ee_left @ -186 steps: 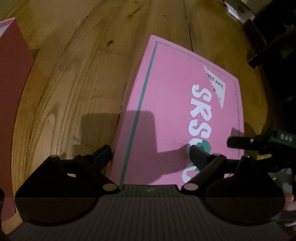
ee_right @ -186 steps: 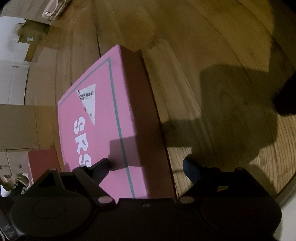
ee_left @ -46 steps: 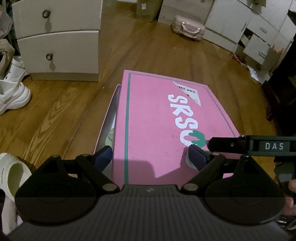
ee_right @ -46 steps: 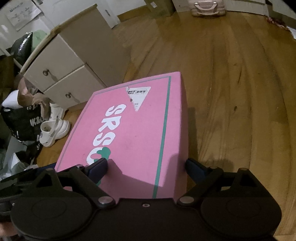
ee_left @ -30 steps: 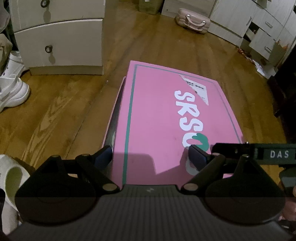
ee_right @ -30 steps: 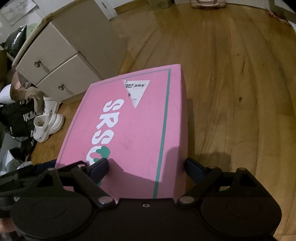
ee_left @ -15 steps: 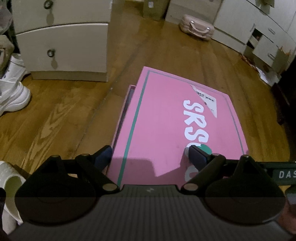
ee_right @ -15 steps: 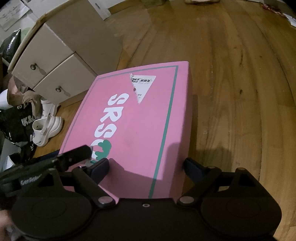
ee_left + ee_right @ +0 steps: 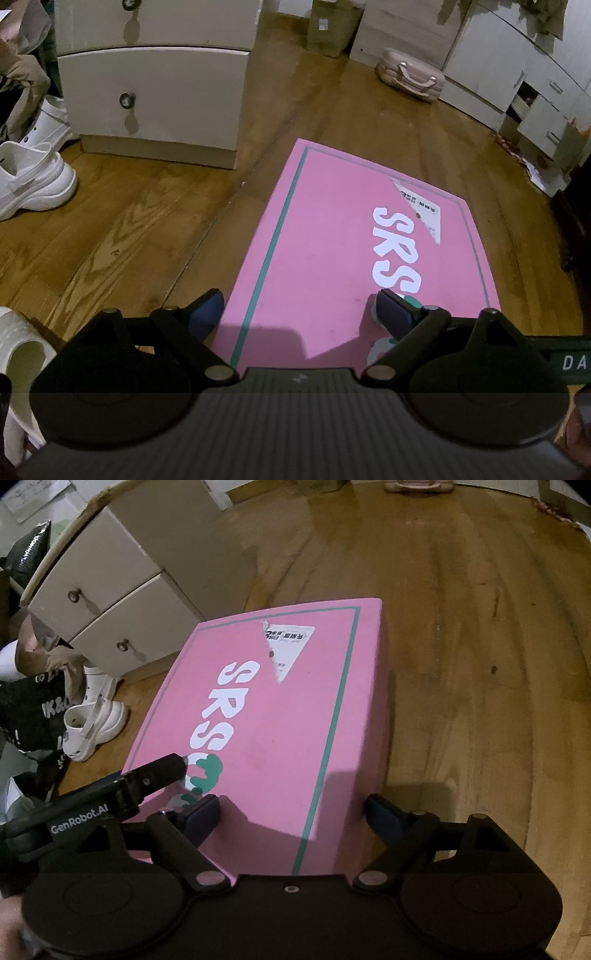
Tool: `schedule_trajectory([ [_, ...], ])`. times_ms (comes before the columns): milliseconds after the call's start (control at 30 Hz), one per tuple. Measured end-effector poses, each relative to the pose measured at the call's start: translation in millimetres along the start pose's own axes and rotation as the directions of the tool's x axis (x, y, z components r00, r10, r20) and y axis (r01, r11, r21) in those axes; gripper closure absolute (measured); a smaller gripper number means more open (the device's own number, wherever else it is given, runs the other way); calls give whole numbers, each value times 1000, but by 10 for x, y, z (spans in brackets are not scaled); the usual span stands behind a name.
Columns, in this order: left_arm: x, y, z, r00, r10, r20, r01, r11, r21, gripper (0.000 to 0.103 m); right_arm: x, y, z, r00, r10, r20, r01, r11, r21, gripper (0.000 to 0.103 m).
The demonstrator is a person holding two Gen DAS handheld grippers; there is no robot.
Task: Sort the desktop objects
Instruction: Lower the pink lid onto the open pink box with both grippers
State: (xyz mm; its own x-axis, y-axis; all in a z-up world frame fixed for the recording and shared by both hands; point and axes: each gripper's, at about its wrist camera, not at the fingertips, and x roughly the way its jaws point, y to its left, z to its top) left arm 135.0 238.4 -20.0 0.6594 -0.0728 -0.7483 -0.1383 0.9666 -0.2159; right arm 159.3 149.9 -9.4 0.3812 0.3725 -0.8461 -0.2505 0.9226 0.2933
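Locate the pink box (image 9: 332, 240) flat on the wooden floor (image 9: 129, 221), lid upward, lettered "SRS" in white, with a torn white label near the far right corner. Note a green border line just inside the lid edges.

Find the left gripper (image 9: 299, 308) at the near left corner of the box. Read its jaws as wide apart and straddling the left long edge: left fingertip (image 9: 208, 308) off the box, just beside the left wall; right fingertip (image 9: 389, 308) over the lid top by the green-and-white logo. Record no clamping on anything.

Find the right gripper (image 9: 291, 806) at the near right corner of the box. Read its jaws as wide apart and as having just been closing, with the right long edge of the box between them: left fingertip over the lid beside the logo, right fingertip just beside the right wall. Treat pad contact with the wall as undeterminable; record no evident grip.

Observe the white drawer unit (image 9: 155, 92) beyond the box to the far left, white shoes (image 9: 29, 177) at the left, a black printed bag (image 9: 33, 709) near the shoes, and a pink suitcase (image 9: 410, 75) far off.
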Motion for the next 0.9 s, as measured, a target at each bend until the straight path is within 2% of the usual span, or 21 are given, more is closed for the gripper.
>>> schedule_trajectory([
  [133, 38, 70, -17, 1000, -29, -10, 29, 999, -27, 13, -3, 31, 12, 1000, -14, 4, 14, 1000, -10, 13],
  [467, 73, 28, -45, 1000, -13, -19, 13, 1000, 3, 13, 14, 65, -21, 999, -32, 3, 32, 999, -38, 15],
  [667, 62, 54, -36, 1000, -18, -4, 17, 1000, -18, 13, 19, 78, -62, 999, -39, 1, 39, 998, -43, 17],
  [900, 95, -7, -35, 1000, 4, -1, -4, 1000, 19, 13, 26, 76, -60, 999, -34, -9, 34, 998, -44, 17],
])
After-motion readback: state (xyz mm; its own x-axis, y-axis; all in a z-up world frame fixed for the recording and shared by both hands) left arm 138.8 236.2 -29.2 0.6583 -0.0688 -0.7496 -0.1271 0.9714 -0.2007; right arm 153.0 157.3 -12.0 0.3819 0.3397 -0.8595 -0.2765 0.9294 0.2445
